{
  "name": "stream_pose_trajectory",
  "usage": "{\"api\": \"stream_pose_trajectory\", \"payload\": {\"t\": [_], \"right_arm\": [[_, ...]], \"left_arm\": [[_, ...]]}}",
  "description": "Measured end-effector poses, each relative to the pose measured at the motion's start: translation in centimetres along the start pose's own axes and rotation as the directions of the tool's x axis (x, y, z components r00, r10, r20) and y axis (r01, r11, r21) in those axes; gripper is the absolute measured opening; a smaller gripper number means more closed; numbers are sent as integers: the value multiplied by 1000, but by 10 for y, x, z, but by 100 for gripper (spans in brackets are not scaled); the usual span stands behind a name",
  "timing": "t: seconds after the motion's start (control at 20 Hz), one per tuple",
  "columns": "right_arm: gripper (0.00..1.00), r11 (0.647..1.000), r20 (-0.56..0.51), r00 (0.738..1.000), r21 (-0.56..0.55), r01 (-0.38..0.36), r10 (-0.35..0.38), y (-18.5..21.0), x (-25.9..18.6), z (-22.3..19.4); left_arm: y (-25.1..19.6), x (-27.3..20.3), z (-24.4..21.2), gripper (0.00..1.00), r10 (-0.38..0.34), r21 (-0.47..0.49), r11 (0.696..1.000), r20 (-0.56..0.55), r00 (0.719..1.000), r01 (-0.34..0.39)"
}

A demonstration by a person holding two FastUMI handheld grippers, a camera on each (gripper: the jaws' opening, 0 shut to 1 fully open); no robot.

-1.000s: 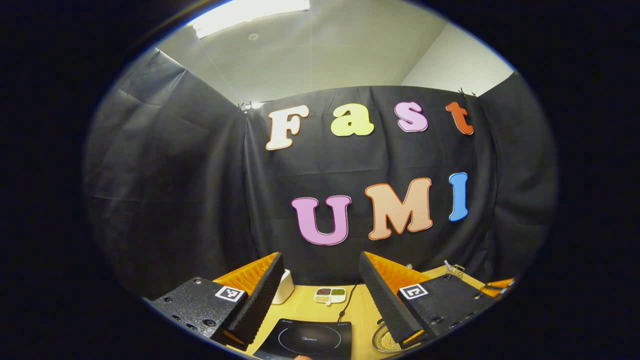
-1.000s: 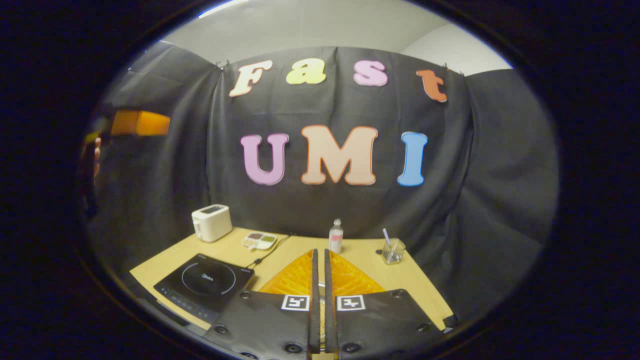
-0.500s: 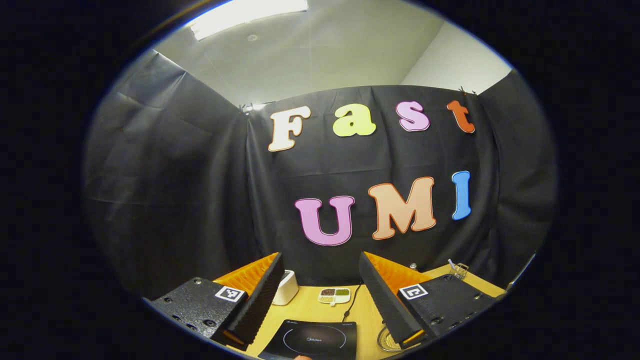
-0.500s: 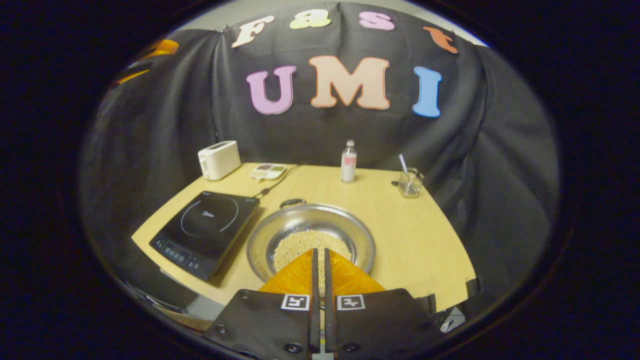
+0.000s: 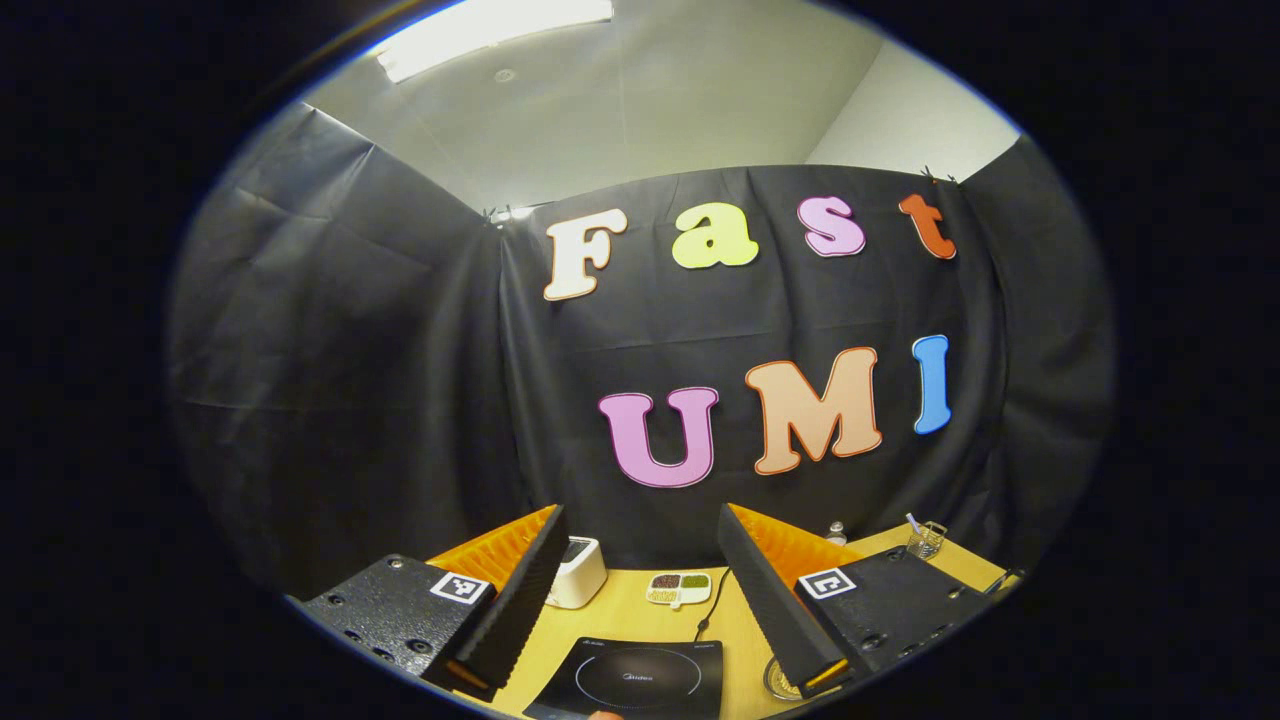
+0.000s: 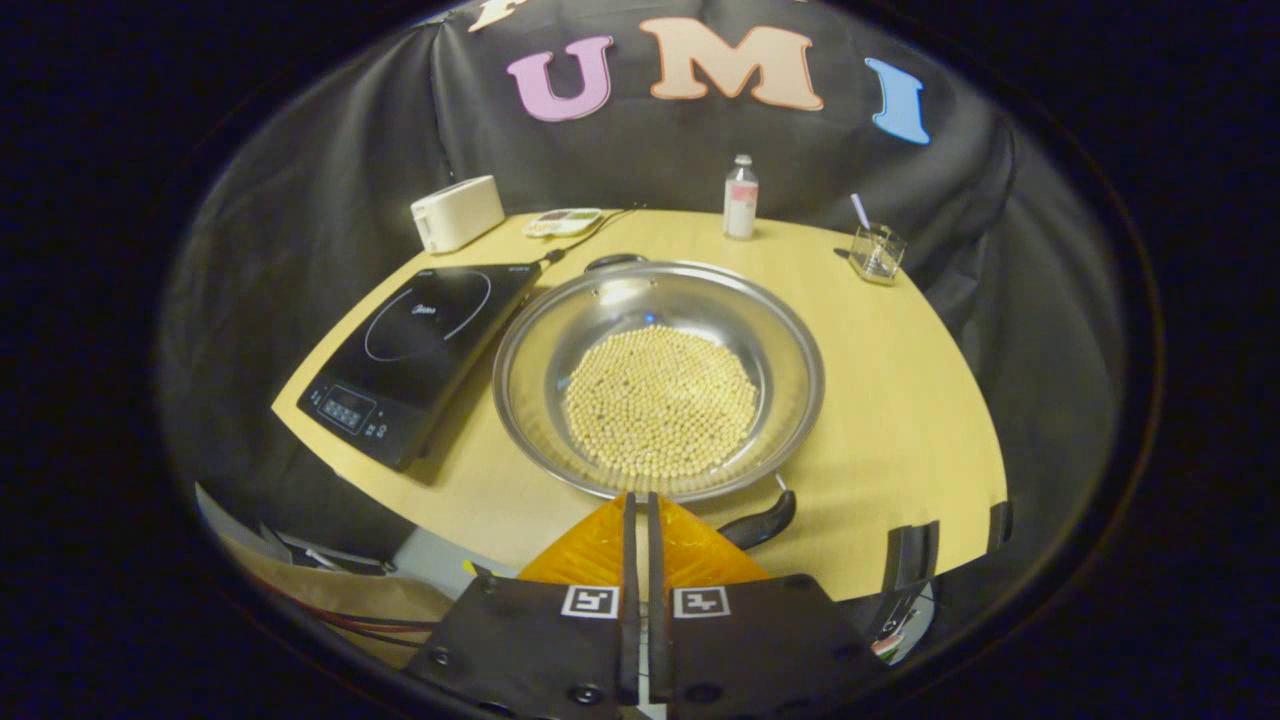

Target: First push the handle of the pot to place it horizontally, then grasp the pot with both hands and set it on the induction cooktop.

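In the left gripper view, the left gripper (image 5: 640, 590) is held high with its 2 fingers spread wide and nothing between them. Between and past them lies the wooden surface (image 5: 625, 615), with the induction cooktop (image 5: 632, 682) at 6 o'clock, a white toaster (image 5: 578, 572) at 11 o'clock from it, and a small divided dish (image 5: 678, 588) just beyond. A sliver of the pot (image 5: 778, 682) peeks out beside the right-hand finger. A glass cup (image 5: 925, 538) stands far off at 3 o'clock.

In the right gripper view, the right gripper (image 6: 640, 510) has its 2 fingers pressed together, gripping nothing, poised above the pot's near rim. The pot (image 6: 658, 378) sits mid-surface, wide and shiny, filled with pale beans (image 6: 660, 400). Its near handle (image 6: 760, 522) is at 5 o'clock, skewed to the right of the gripper; a second handle (image 6: 613, 262) is at 12 o'clock. The cooktop (image 6: 418, 345) lies just beside the pot at 9 o'clock. A bottle (image 6: 740, 198) stands at the back.
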State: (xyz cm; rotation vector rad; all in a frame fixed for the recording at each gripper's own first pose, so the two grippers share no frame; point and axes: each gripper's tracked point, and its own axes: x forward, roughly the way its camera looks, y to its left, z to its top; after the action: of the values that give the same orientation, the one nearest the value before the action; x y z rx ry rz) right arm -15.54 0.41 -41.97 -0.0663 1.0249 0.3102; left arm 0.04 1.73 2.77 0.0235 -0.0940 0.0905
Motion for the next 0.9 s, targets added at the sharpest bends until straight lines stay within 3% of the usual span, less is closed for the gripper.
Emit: {"api": "stream_pose_trajectory", "payload": {"t": [0.2,0.25,0.3,0.55,0.7,0.9], "right_arm": [[2,1000,-66,998,-15,20,-21,-9,10,-17],[6,999,-76,997,-13,32,-33,-14,11,-19],[1,1000,-83,996,-1,27,-27,-17,12,-20],[6,996,-87,992,4,89,-88,-45,17,-11],[0,993,-85,990,-2,115,-115,-68,22,-4],[2,987,-83,984,-47,154,-158,-99,34,11]], "left_arm": [[7,0,-5,99,23,-6,1000,-14,1000,-23],[9,1,-6,99,29,-9,1000,-18,999,-29],[11,1,-8,99,36,-11,999,-21,999,-36],[20,0,-13,99,64,-23,998,-35,997,-65],[25,0,-14,96,79,-20,997,-37,996,-79],[29,5,-17,96,101,-19,995,-41,994,-102]]}}
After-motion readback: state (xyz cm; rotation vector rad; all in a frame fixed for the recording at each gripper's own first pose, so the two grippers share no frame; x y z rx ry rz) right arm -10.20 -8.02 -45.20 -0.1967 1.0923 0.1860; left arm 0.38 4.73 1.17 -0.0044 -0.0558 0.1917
